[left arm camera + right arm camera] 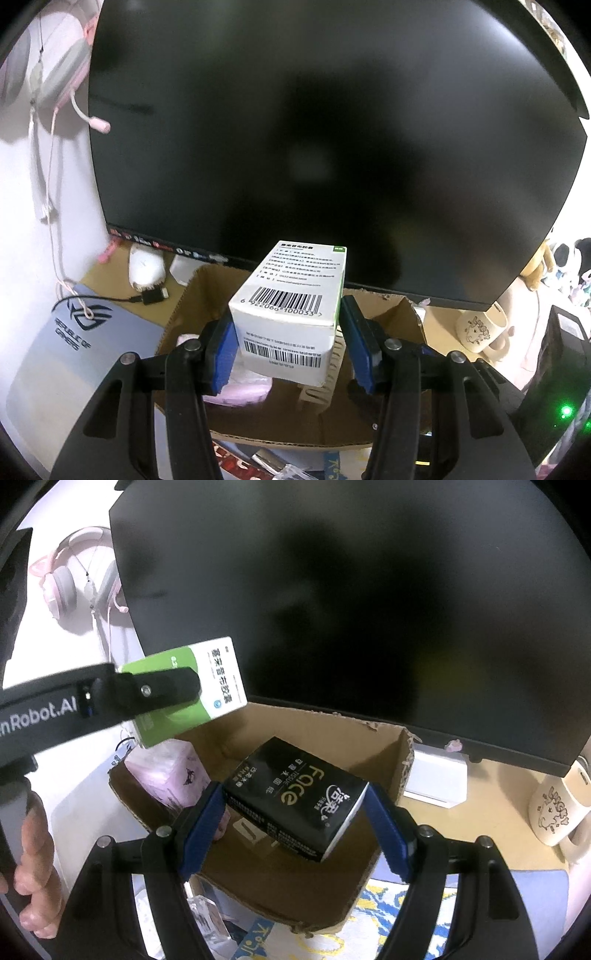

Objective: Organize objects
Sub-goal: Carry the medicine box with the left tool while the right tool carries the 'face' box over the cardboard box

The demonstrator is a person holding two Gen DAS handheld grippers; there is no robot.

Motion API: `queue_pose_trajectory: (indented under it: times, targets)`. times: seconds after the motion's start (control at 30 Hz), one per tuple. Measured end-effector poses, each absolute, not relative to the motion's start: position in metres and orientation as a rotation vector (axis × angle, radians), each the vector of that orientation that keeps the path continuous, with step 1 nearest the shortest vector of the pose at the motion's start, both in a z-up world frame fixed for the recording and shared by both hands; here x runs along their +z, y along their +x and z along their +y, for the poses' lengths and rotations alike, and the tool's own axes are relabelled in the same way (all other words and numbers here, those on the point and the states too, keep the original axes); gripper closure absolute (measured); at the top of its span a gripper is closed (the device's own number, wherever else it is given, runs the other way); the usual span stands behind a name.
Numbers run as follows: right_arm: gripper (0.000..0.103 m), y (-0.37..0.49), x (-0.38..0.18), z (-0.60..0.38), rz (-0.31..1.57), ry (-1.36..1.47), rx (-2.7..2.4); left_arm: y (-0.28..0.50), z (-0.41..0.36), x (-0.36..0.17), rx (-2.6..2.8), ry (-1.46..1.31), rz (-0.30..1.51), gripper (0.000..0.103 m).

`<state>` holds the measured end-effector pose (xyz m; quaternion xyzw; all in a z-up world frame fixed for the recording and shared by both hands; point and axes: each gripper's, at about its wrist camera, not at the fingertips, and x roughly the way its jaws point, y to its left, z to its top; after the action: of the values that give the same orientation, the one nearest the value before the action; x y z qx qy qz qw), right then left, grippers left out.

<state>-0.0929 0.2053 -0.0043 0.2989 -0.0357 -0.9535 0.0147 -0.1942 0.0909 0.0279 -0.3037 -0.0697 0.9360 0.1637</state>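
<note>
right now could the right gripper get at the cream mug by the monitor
Probably not yet: the right gripper is shut on the black tissue pack over the cardboard box. The mug stands clear on the desk, nothing blocking it.

Right gripper [293,818] clamps black tissue pack [295,797] above cardboard box [369,738]; left gripper [166,690] grips green-white carton [218,675].
</note>
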Motion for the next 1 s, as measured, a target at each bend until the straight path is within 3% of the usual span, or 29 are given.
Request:
queue_pose_trajectory:
  times: [0.63, 1.0]
  targets:
    - [0.021, -0.093, -0.007, 0.195, 0.039, 0.947, -2.990, -0.199, 0.127, 0.010, 2.656, -0.970, -0.061, 0.051]
    - [0.020, -0.099, -0.012, 0.191, 0.034, 0.972, -2.988, -0.207, 0.114, 0.009, 2.733, -1.023, -0.097, 0.052]
